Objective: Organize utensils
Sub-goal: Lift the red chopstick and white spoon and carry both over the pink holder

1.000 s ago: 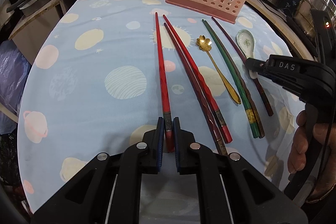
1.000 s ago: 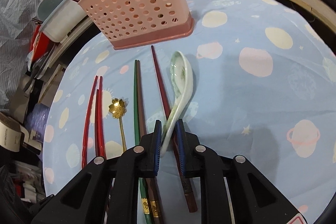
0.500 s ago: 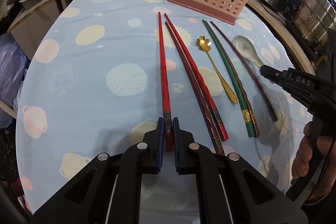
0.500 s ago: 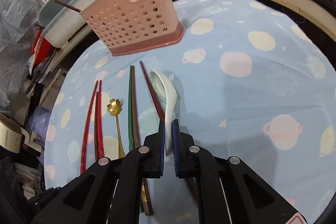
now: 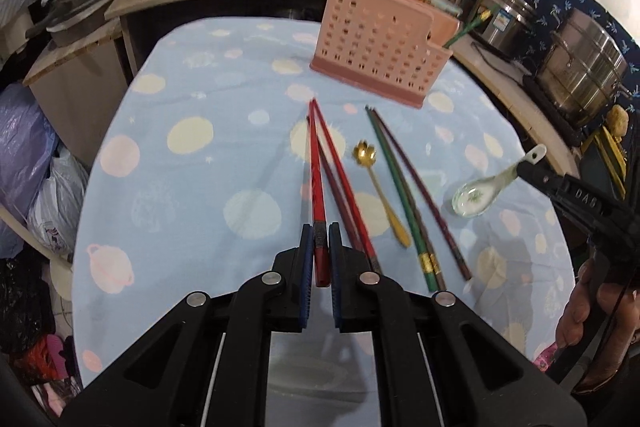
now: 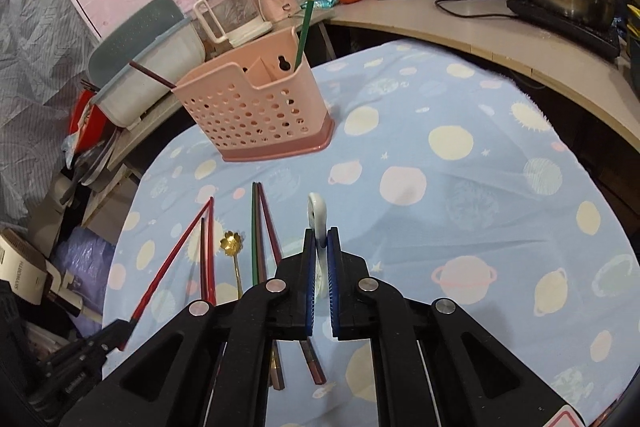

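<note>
While the left gripper (image 5: pixel 319 259) pinches a red chopstick (image 5: pixel 316 179), the right gripper (image 6: pixel 319 279) holds a white spoon (image 5: pixel 486 189) up over the table (image 6: pixel 460 195).

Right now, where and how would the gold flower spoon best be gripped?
Grip the gold flower spoon at its flat near handle end, from above with fingers across the shaft. It lies flat and thin between the red chopsticks and green chopstick, leaving little side room.

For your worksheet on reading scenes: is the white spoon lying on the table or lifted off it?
Lifted. The right gripper is shut on the spoon, which hangs above the tablecloth in the left wrist view, bowl lower than its handle.
</note>
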Motion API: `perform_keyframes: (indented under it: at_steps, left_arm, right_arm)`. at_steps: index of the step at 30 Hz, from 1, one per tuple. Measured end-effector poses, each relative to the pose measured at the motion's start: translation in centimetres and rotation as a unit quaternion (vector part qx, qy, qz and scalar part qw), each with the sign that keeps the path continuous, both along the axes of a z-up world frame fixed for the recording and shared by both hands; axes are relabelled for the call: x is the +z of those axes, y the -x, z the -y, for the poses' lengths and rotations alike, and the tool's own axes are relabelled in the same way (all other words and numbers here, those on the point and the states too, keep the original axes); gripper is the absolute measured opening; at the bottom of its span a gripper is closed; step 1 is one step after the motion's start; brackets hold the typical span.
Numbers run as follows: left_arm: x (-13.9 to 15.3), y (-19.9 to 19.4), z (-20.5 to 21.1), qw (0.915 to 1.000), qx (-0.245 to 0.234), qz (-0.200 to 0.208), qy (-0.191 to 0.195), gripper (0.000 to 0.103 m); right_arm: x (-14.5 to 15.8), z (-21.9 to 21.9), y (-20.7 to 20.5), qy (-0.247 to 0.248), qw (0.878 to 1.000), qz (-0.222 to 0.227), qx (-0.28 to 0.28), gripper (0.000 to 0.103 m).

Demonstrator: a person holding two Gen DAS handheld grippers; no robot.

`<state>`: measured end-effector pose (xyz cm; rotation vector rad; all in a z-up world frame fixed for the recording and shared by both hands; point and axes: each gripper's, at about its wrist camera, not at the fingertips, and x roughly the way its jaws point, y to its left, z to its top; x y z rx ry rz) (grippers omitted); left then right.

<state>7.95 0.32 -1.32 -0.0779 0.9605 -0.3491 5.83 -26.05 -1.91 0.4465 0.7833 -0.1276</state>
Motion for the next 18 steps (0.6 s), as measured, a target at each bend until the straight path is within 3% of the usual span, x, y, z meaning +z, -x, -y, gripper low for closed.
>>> perform_keyframes:
  at_steps: [5,6,13,18]
  left_arm:
    - [2.8,-0.9,-0.1,0.9995,0.004,0.03,0.004,0.007]
    - [3.3,-1.2,-0.2,0.9993,0.004,0.036,0.006,0.0]
    - [8.1,-4.2,0.1,0.9952,0.014,0.096,0.007,0.0]
    - [8.6,-4.8,-0.8,0.9951,0.023,0.095,0.016,0.0]
  right_arm:
    - [1.3,0.2,0.0,0.006,1.0,0.015,0.001,0.006]
    - [1.7,0.2,0.0,0.008,1.0,0.017,0.001,0.006]
    - [4.0,0.2,-1.0,0.019,0.999,0.042,0.004,0.006]
    - [3.9,0.0,-0.9,0.019,0.999,0.043,0.006,0.006]
